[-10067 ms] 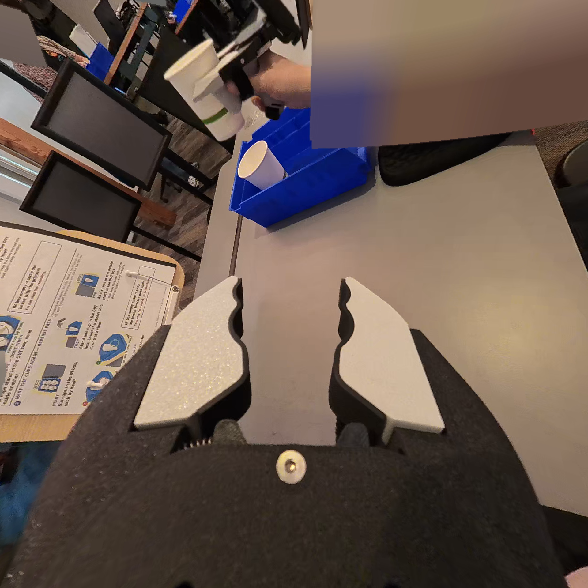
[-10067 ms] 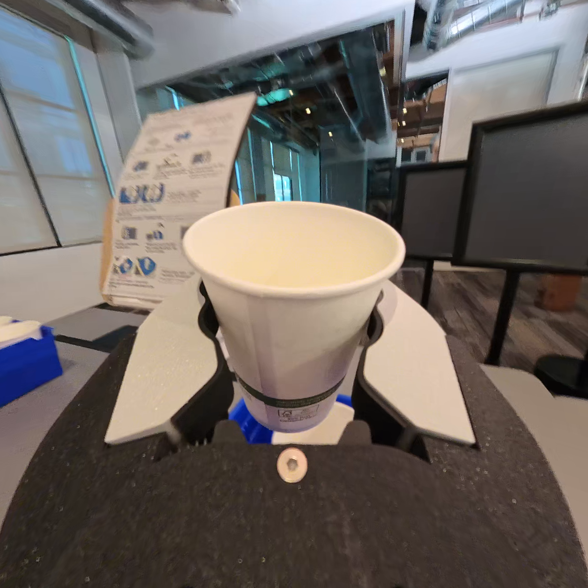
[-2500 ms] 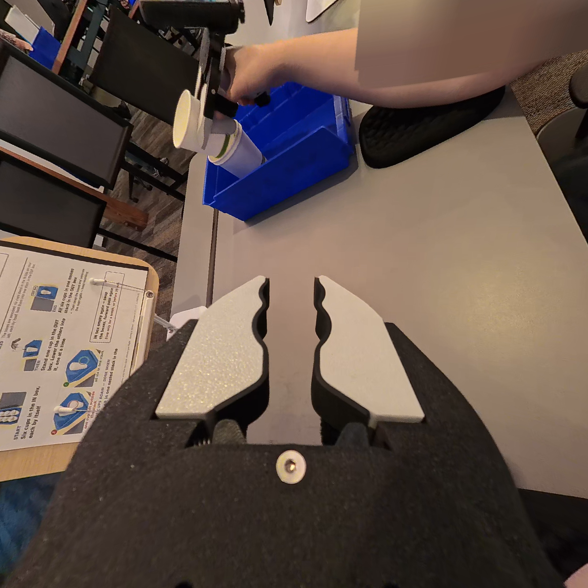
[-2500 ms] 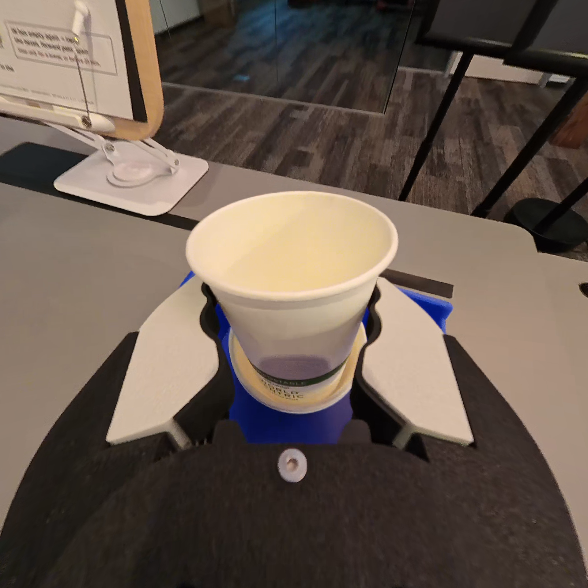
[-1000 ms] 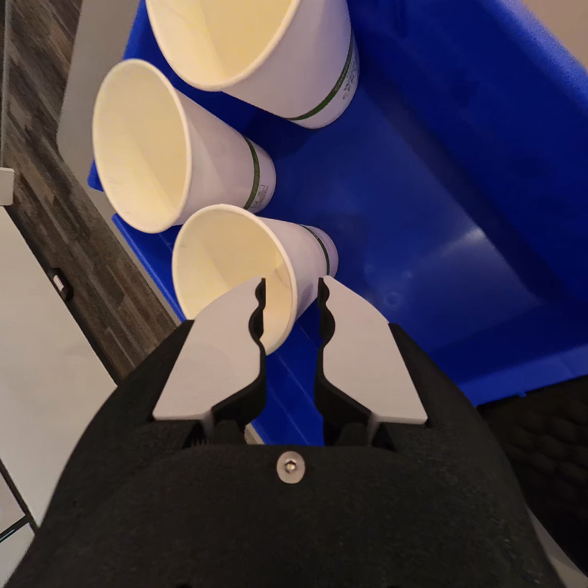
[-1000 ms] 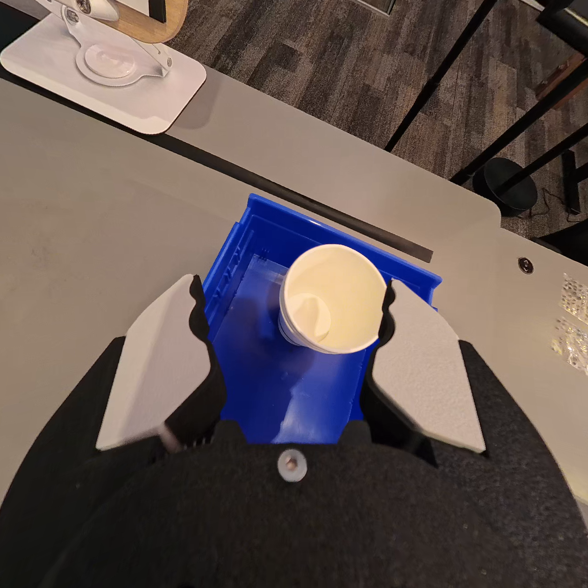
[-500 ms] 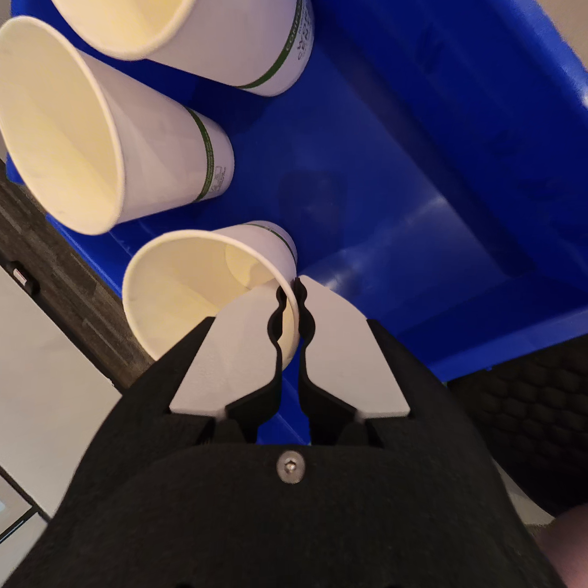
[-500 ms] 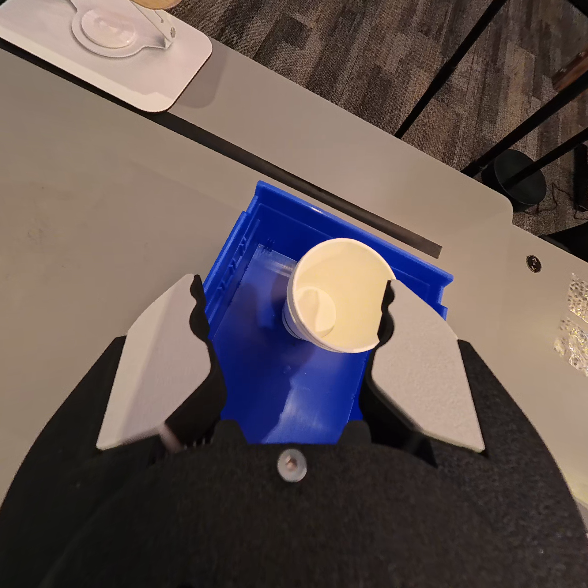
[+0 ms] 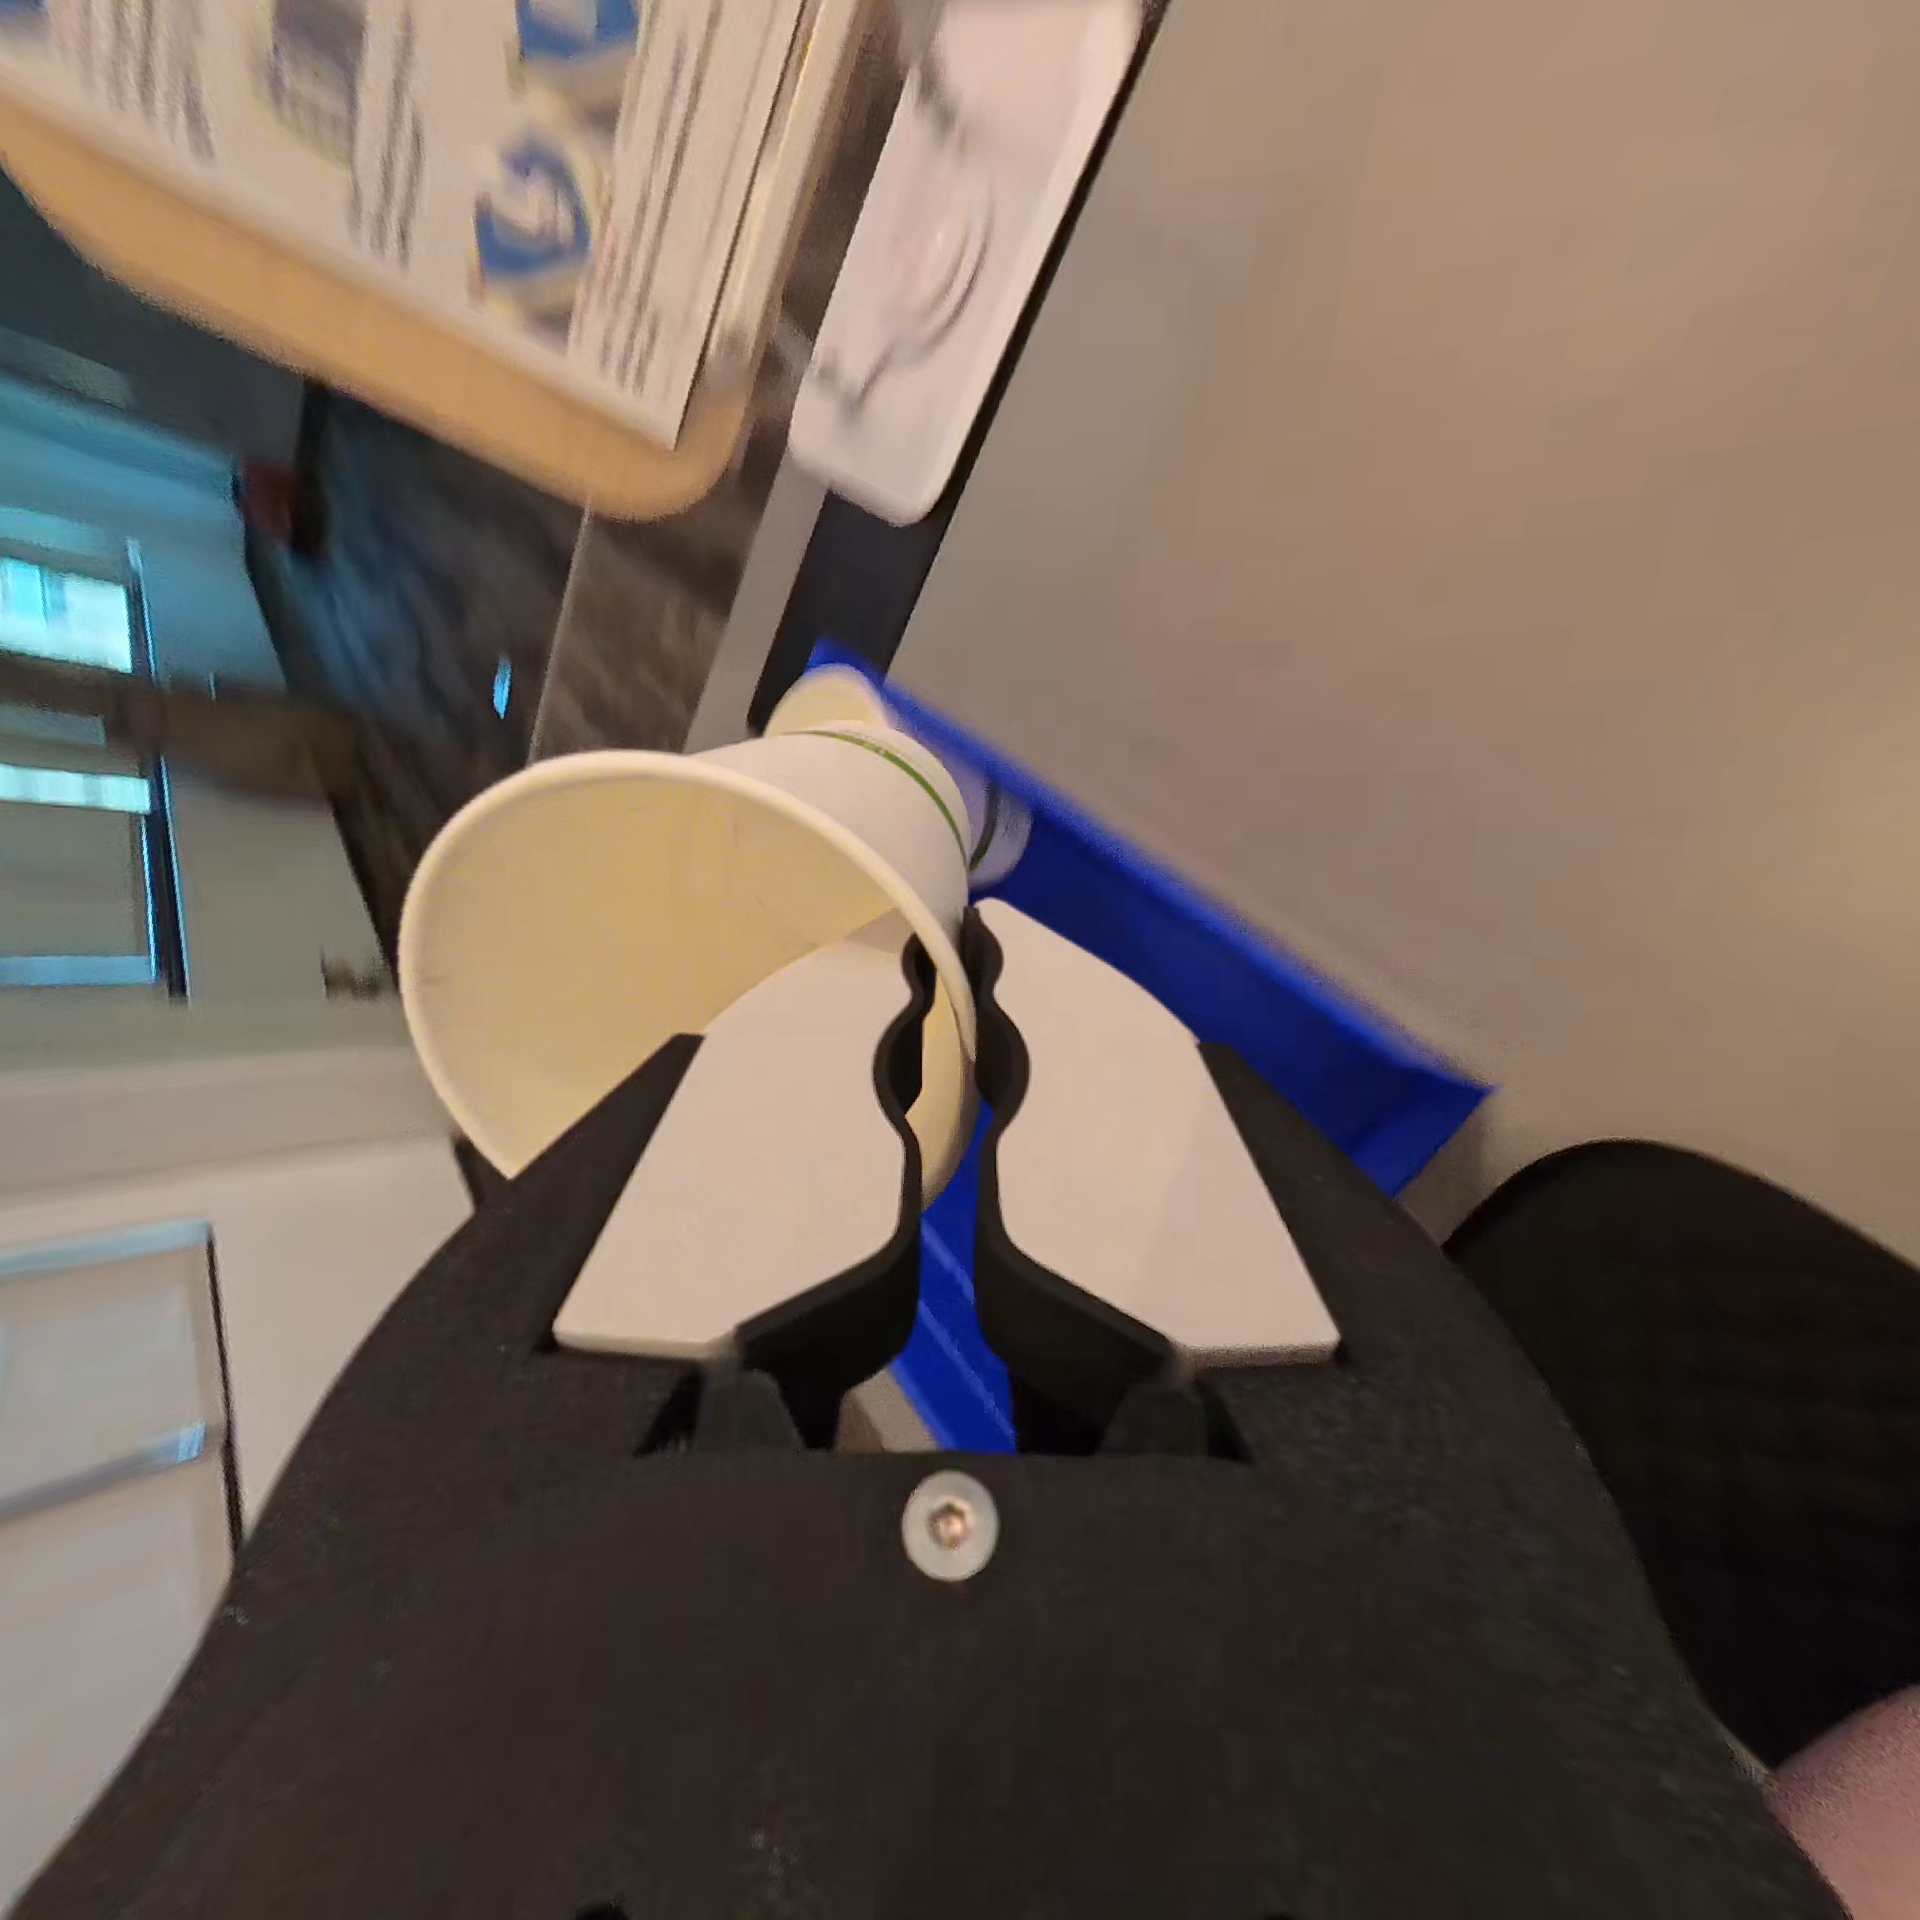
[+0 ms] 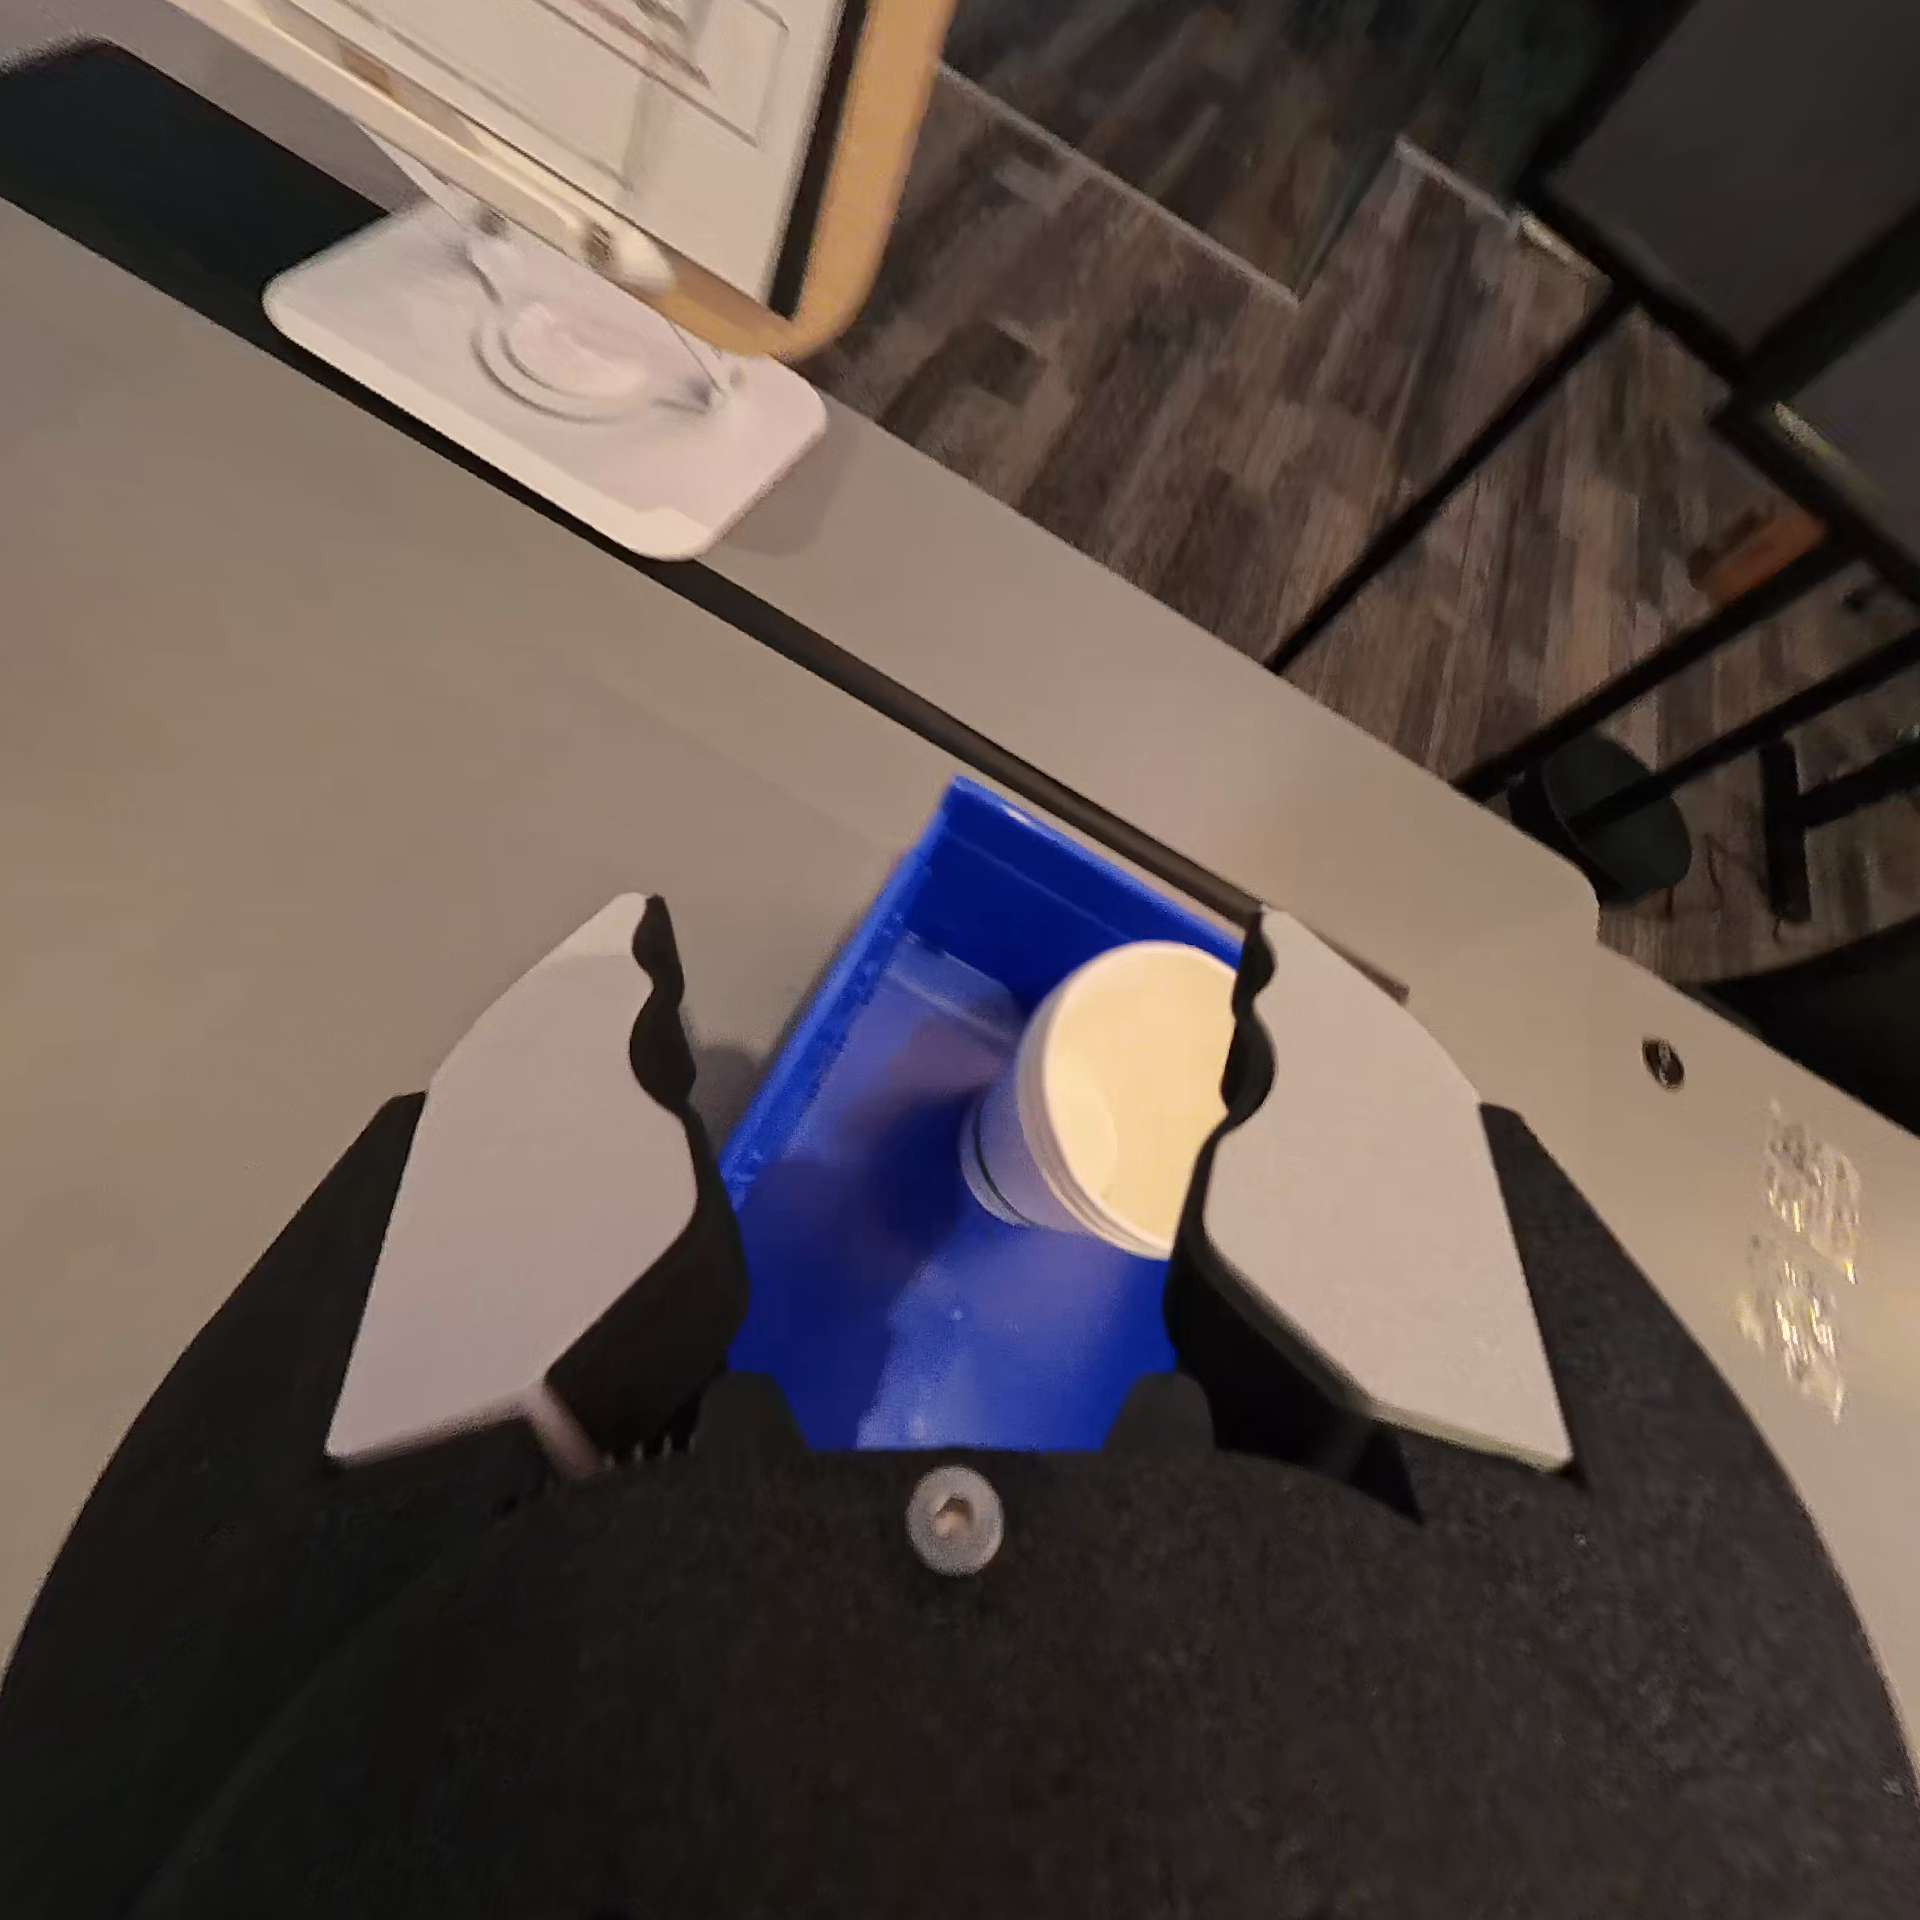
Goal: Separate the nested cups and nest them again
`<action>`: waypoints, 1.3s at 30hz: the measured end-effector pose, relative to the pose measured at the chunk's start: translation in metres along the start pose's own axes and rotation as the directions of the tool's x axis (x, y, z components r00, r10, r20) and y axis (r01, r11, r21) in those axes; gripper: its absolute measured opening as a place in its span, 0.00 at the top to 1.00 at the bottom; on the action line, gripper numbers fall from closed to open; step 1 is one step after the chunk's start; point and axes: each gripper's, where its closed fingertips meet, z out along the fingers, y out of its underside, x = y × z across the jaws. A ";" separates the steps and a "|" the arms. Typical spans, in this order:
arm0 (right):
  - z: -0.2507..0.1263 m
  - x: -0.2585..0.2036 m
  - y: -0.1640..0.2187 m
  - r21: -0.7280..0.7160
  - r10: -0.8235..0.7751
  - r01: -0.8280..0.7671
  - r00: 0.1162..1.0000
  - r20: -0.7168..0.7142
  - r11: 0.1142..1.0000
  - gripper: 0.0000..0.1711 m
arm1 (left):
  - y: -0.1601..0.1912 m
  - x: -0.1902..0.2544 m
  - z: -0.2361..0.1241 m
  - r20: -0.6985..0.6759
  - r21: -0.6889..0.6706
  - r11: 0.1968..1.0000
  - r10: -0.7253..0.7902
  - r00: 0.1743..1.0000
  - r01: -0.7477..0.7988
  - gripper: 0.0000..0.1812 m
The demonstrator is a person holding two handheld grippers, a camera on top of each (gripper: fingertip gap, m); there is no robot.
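Observation:
My left gripper (image 9: pixel 943 925) is shut on the wall of a white paper cup (image 9: pixel 644 914) with a green band, one finger inside the rim and one outside. It holds the cup tilted in the air, in front of a blue bin (image 9: pixel 1195 977). Part of another cup (image 9: pixel 831 698) shows behind the held one, at the bin. My right gripper (image 10: pixel 956 920) is open and empty above a blue bin (image 10: pixel 935 1309). A nested stack of white cups (image 10: pixel 1122 1091) leans in that bin, by the right finger.
The bins stand on a grey table (image 10: pixel 312 779) near its far edge. An instruction board on a white stand (image 10: pixel 551 416) stands at the back left; it also shows in the left wrist view (image 9: pixel 416 208). A black pad (image 9: pixel 1714 1351) lies right of the bin.
My left gripper has lifted the cup out of the bin with loose cups and swung it toward the other bin; the view is blurred. My right gripper stays open and has shifted slightly over the stack.

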 end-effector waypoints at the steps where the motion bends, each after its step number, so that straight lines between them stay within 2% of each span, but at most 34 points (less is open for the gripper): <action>1: -0.004 -0.010 -0.009 0.036 -0.028 0.027 0.999 0.029 0.999 0.42 | -0.017 0.010 -0.004 -0.029 0.069 0.997 0.039 0.999 -0.037 0.98; 4: -0.018 -0.054 -0.038 0.164 -0.117 0.091 0.980 0.160 0.982 0.43 | -0.061 0.043 -0.017 -0.123 0.265 0.956 0.164 0.979 -0.127 0.98; 7: -0.039 -0.121 -0.063 0.301 -0.233 0.117 0.895 0.382 0.946 0.43 | -0.092 0.078 -0.024 -0.206 0.399 0.896 0.295 0.933 -0.195 0.98; 11: -0.072 -0.214 -0.065 0.399 -0.400 0.156 0.641 0.655 0.904 0.44 | -0.116 0.118 -0.027 -0.301 0.501 0.834 0.419 0.857 -0.232 0.98; 13: -0.083 -0.250 -0.060 0.429 -0.452 0.170 0.511 0.732 0.887 0.44 | -0.124 0.134 -0.027 -0.334 0.534 0.811 0.463 0.821 -0.240 0.98; 15: -0.086 -0.272 -0.057 0.448 -0.479 0.181 0.441 0.759 0.876 0.43 | -0.129 0.145 -0.026 -0.345 0.551 0.795 0.493 0.799 -0.252 0.98; 17: -0.081 -0.286 -0.054 0.449 -0.488 0.194 0.409 0.771 0.872 0.41 | -0.132 0.150 -0.023 -0.352 0.553 0.792 0.504 0.788 -0.260 0.98; 20: -0.083 -0.305 -0.045 0.438 -0.476 0.186 0.308 0.824 0.880 0.41 | -0.133 0.157 -0.020 -0.370 0.559 0.787 0.519 0.770 -0.262 0.98; 30: -0.079 -0.331 -0.016 0.450 -0.512 0.304 0.169 0.842 0.840 0.45 | -0.136 0.182 -0.033 -0.409 0.621 0.734 0.603 0.685 -0.275 0.98; 35: -0.076 -0.337 -0.009 0.445 -0.506 0.325 0.132 0.852 0.835 0.46 | -0.133 0.188 -0.031 -0.415 0.608 0.733 0.620 0.667 -0.303 0.97; 39: -0.073 -0.336 -0.010 0.419 -0.477 0.311 0.138 0.868 0.853 0.47 | -0.136 0.185 -0.029 -0.417 0.599 0.751 0.589 0.692 -0.278 0.94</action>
